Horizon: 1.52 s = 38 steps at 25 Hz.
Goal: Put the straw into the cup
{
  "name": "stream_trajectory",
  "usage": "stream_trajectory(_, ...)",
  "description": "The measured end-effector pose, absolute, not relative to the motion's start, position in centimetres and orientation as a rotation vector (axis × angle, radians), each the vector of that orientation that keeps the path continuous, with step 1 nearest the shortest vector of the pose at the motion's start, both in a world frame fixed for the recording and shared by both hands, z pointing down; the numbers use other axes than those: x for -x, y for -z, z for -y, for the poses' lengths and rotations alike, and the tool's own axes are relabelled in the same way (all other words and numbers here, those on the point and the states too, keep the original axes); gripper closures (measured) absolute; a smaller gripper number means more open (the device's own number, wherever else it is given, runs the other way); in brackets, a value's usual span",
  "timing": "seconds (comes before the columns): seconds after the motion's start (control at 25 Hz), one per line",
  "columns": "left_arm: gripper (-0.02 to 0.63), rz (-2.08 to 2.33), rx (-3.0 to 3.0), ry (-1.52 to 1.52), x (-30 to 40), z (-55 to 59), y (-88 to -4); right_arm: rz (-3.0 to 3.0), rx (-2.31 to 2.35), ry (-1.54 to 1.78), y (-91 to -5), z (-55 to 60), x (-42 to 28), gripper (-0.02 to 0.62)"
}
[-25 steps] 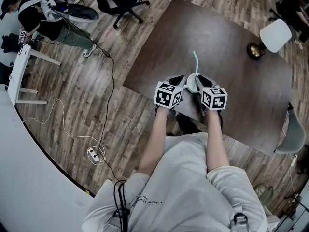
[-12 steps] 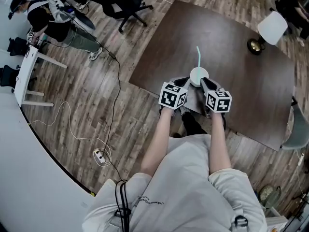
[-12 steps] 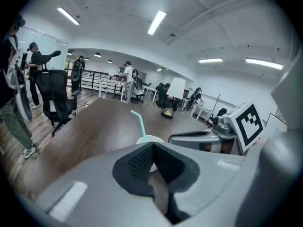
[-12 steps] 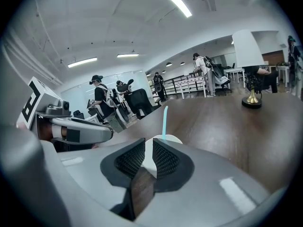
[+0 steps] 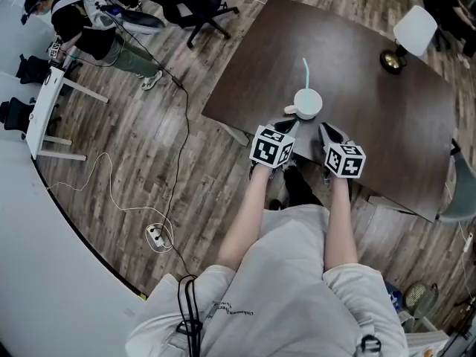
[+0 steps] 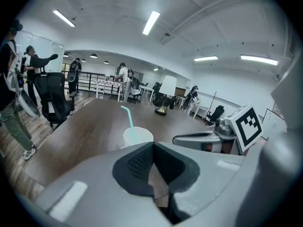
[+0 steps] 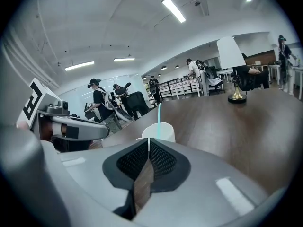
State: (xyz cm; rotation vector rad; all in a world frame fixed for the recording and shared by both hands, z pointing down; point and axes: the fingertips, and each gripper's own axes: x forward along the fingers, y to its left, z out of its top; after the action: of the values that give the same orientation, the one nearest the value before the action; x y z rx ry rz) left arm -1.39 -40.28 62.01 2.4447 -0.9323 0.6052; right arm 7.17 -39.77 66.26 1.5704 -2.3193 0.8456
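Straw stands in the cup by the table's near edge, so the job looks done. Left tongs and right tongs are clenched on nothing, just short of the cup.

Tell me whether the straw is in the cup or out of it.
In the cup. The straw rises from the top of the white cup, leaning a little, and nothing holds it.
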Motion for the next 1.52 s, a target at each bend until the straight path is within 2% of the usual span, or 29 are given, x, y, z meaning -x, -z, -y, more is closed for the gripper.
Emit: stream_trajectory(1.52,0.606,0.960,-2.436,-0.617,1.4,40.5,-62.2,2.345,-1.485,-0.788,-65.4,40.2,-6.7,0.569)
